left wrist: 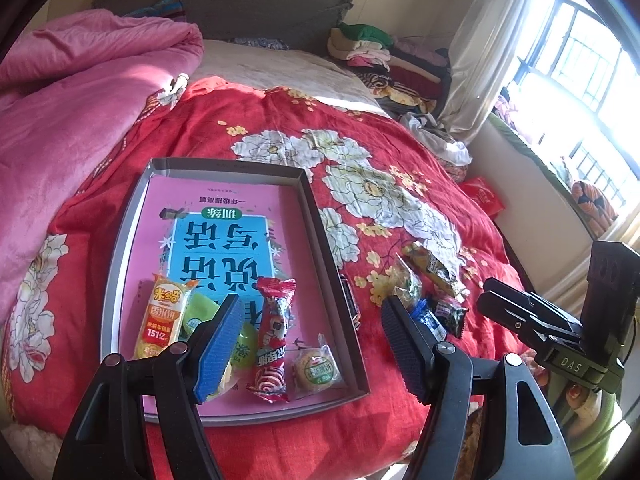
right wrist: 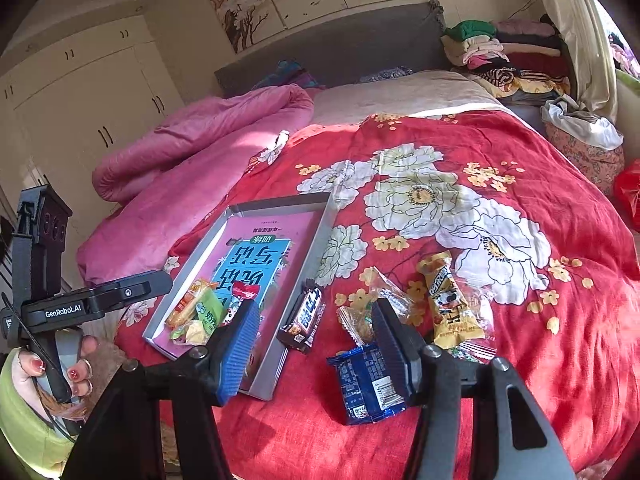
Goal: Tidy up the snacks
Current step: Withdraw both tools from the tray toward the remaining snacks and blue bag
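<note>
My left gripper (left wrist: 312,348) hovers open over the near end of a grey tray (left wrist: 316,216) lined with a pink book. Nothing sits between its pads. In the tray lie an orange rice-cracker pack (left wrist: 160,316), a green packet (left wrist: 200,312), a red packet (left wrist: 272,336) and a wrapped round cookie (left wrist: 316,368). My right gripper (right wrist: 316,350) is open and empty above the red bedspread just right of the tray (right wrist: 320,232). Below it lie a dark chocolate bar (right wrist: 306,316), a blue packet (right wrist: 366,384), a yellow packet (right wrist: 452,304) and clear-wrapped sweets (right wrist: 384,292).
A floral red bedspread (right wrist: 520,184) covers the bed. A pink quilt (left wrist: 80,100) is heaped on the left. Folded clothes (right wrist: 500,52) are stacked by the headboard at the right. A hand with red nails (right wrist: 76,372) holds the left gripper's handle.
</note>
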A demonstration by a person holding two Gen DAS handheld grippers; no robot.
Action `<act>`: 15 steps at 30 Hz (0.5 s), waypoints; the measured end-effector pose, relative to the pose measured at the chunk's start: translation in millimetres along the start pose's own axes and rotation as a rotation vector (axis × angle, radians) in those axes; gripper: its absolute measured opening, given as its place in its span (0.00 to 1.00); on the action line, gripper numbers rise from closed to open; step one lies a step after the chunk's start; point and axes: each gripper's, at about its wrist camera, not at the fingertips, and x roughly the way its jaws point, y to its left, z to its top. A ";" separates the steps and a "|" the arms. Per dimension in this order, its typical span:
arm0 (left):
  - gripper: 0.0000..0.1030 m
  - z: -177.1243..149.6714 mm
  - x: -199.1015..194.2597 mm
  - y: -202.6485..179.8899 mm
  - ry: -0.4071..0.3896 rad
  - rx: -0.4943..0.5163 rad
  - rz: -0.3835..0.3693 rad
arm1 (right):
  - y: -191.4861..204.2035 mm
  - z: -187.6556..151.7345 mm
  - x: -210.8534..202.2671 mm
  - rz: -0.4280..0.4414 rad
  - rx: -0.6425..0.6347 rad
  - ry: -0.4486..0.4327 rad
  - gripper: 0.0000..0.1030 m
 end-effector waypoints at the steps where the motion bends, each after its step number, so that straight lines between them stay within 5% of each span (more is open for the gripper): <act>1: 0.71 -0.4 0.4 -3.0 0.002 0.007 -0.003 | -1.2 -1.0 -1.1 -0.005 -0.003 0.001 0.57; 15: 0.71 -5.6 11.2 -38.1 0.044 0.087 -0.018 | -8.8 -11.6 -13.4 -0.039 -0.041 0.003 0.60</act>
